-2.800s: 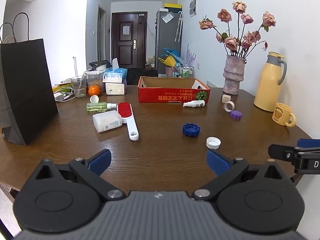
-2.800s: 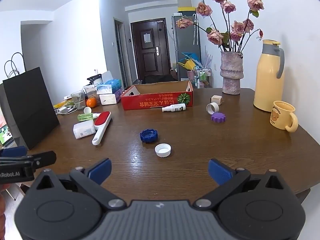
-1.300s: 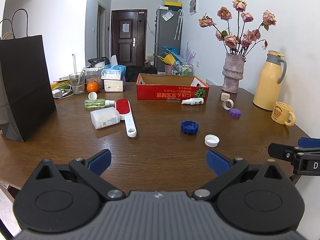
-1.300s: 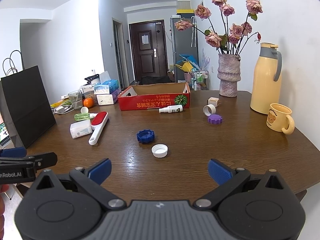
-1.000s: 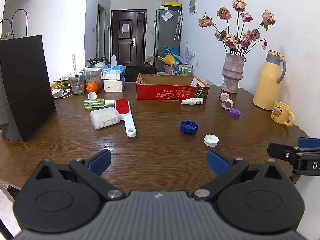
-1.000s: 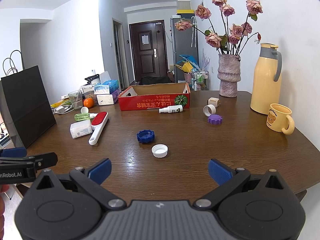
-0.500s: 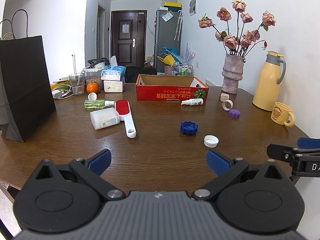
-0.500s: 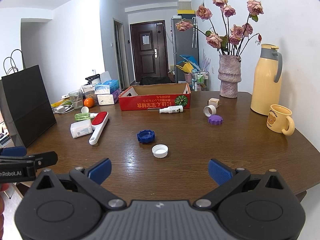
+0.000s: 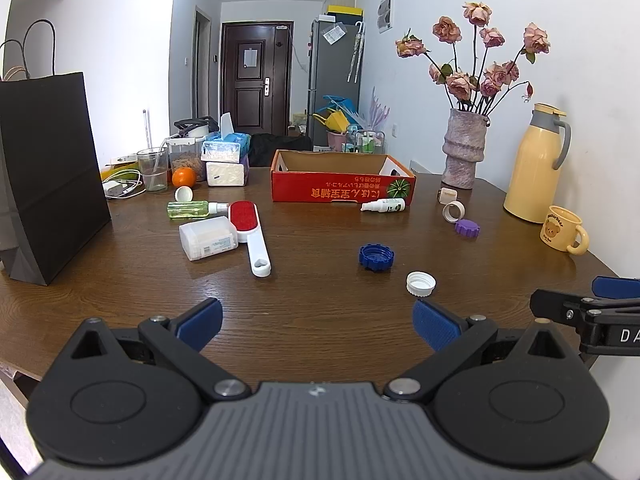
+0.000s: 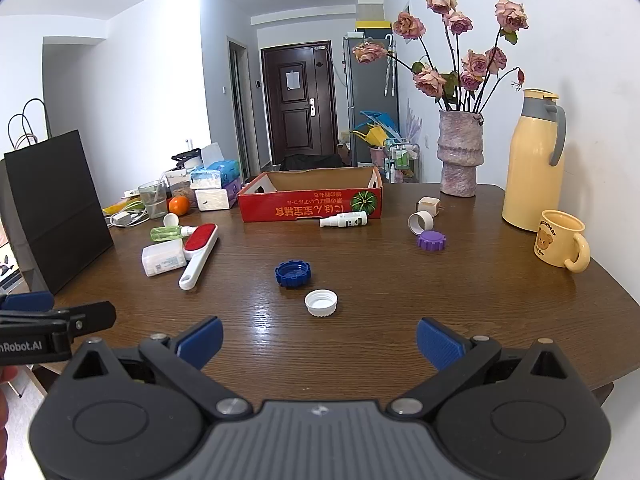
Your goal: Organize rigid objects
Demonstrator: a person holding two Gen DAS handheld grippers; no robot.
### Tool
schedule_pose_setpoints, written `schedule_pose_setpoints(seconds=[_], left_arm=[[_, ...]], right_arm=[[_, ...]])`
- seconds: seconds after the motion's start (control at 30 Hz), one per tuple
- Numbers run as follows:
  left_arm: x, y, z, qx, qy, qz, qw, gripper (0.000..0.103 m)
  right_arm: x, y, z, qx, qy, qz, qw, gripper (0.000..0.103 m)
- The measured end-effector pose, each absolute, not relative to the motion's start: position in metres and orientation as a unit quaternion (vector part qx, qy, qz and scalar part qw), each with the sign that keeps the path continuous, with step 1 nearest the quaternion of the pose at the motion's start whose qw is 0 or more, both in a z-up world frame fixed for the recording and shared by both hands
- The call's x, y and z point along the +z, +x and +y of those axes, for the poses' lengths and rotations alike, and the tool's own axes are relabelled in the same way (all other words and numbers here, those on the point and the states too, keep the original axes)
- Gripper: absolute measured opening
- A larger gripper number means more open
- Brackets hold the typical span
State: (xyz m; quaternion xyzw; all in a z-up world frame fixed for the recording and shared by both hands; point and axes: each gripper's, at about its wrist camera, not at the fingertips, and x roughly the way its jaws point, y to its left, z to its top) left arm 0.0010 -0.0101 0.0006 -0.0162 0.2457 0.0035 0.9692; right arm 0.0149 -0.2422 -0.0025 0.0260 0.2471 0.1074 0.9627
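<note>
Both the left tool (image 9: 316,322) and the right tool (image 10: 318,338) hung released and empty. The white cap (image 10: 321,302) lay just ahead of the right tool; being low and flat, it would likely skid across the slick tabletop (image 10: 400,320) if pinched off-centre.

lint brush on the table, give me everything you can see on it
The lint brush looks like white plastic, with an oval red fabric pad on its head and a long flat handle ending in a heart-shaped hole. It lies flat on the wooden table, pad up, handle toward the cameras. Its head sits against the white box, near the green bottle.
</note>
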Motion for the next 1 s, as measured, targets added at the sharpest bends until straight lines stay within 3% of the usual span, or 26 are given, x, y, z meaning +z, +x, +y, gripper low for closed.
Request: schedule_pose_setpoints(seconds=[1.0], left_arm=[[-0.013, 0.051, -0.004, 0.006, -0.028, 0.271, 0.962, 0.103]], right_arm=[[-0.019, 0.058, -0.229, 0.112, 0.011, 0.264, 0.958, 0.103]])
